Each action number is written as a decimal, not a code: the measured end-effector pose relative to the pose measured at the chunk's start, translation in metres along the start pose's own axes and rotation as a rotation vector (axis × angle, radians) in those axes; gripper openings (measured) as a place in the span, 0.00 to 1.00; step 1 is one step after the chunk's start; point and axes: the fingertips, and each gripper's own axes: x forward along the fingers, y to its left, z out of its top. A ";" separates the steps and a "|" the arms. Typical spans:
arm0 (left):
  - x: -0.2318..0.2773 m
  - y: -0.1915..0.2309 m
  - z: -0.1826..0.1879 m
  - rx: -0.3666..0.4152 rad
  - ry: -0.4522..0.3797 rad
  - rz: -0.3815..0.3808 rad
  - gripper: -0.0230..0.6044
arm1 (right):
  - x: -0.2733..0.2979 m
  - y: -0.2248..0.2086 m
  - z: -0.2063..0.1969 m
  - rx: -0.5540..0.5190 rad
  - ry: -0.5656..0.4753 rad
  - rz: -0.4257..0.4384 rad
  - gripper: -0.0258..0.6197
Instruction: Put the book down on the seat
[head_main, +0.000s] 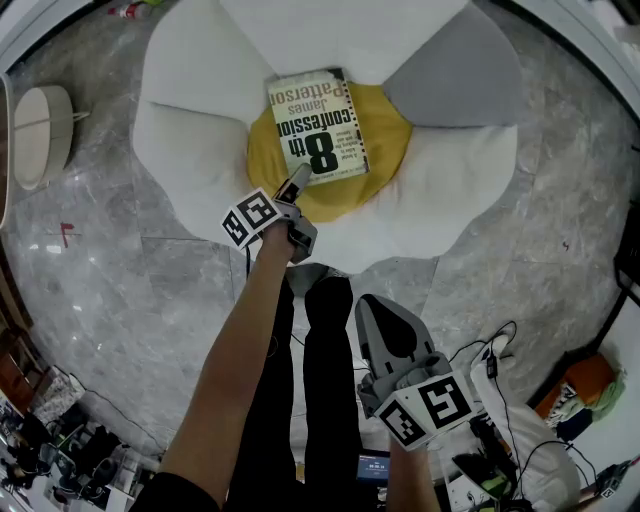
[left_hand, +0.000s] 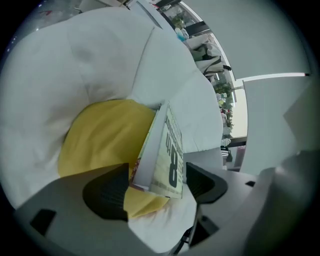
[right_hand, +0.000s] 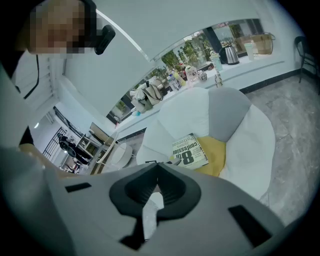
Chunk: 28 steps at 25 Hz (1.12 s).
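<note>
A paperback book (head_main: 318, 125) with a big "8" on its cover lies flat on the yellow middle cushion (head_main: 385, 135) of a flower-shaped seat. My left gripper (head_main: 298, 180) reaches to the book's near left corner. In the left gripper view the book (left_hand: 167, 155) stands edge-on between the two pads, and the left gripper (left_hand: 155, 187) is open around that corner, above the yellow cushion (left_hand: 100, 137). My right gripper (head_main: 375, 305) hangs back over the floor, shut on nothing. From the right gripper (right_hand: 159, 167) the book (right_hand: 190, 151) shows farther off.
White petals (head_main: 190, 130) and one grey petal (head_main: 455, 75) ring the cushion. A round white stool (head_main: 40, 135) stands at the far left on the marble floor. Cables and bags (head_main: 500, 410) clutter the lower right. The person's black-trousered legs (head_main: 320, 390) are below.
</note>
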 end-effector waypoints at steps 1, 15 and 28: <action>-0.002 0.003 0.000 -0.001 -0.001 0.014 0.61 | 0.000 0.000 0.000 0.001 0.000 0.000 0.06; -0.016 0.005 0.002 0.010 -0.018 0.024 0.61 | -0.004 0.006 0.001 -0.006 -0.002 -0.001 0.06; -0.065 -0.059 0.030 0.106 -0.028 0.069 0.61 | -0.038 0.031 0.047 -0.017 -0.065 -0.038 0.06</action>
